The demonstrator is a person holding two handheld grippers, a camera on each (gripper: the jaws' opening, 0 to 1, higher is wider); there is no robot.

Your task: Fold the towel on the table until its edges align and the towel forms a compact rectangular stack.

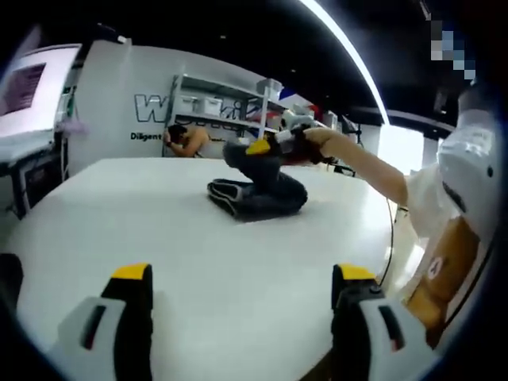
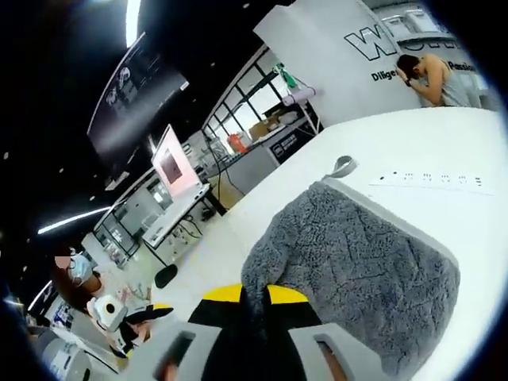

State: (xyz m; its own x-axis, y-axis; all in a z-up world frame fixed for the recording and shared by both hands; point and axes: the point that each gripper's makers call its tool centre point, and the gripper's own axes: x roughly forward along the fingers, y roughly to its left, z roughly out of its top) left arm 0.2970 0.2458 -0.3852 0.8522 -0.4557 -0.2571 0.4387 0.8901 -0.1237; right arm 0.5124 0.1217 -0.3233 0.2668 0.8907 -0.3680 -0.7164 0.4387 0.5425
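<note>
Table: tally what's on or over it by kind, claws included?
Grey towel: 1, partly folded, one corner pinched in the right claw
White power strip: 1
Claws: 2, the right claw shut on the towel, the left claw open over the bare white table
Total: 4

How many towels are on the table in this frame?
1. The grey towel lies partly folded mid-table, one corner pinched in the right claw. The left claw hangs open, holding nothing.
</note>
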